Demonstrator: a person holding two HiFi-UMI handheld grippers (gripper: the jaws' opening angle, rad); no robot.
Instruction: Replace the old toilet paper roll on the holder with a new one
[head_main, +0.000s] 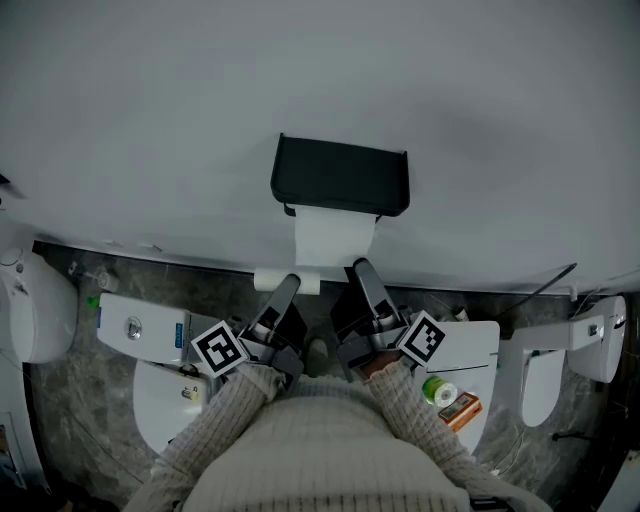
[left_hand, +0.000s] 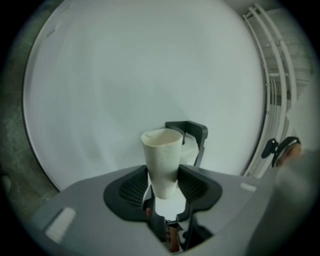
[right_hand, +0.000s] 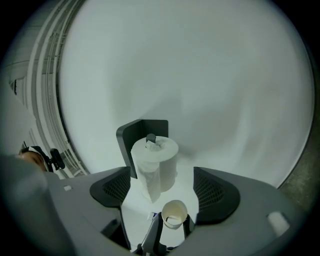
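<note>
The bare cardboard tube (left_hand: 162, 160) is pinched between the ribbed pads of the left gripper (left_hand: 165, 183), which press on its lower part while its open rim rises at centre frame. It is thin, off-white card, hollow and slightly squeezed. The right gripper (right_hand: 165, 192) has its jaws spread wide with nothing between the pads. Straight ahead of it, apart from the pads, sits the paper roll (right_hand: 160, 160) on the black holder (right_hand: 131, 140). In the right gripper view the roll's long axis runs up the frame, parallel to the pad faces, so closing the jaws would meet its curved sides. In the head view that axis lies across the frame, and the roll (head_main: 335, 232) hangs under the boxy matte holder (head_main: 340, 175) at upper centre, on the plain white wall (head_main: 150, 120), with a soft sheet trailing down. Both grippers point up at it from just below, and the tube (head_main: 268, 279) lies crosswise at lower left of the roll. The swap looks nearly done, with only the old core left to discard.
</note>
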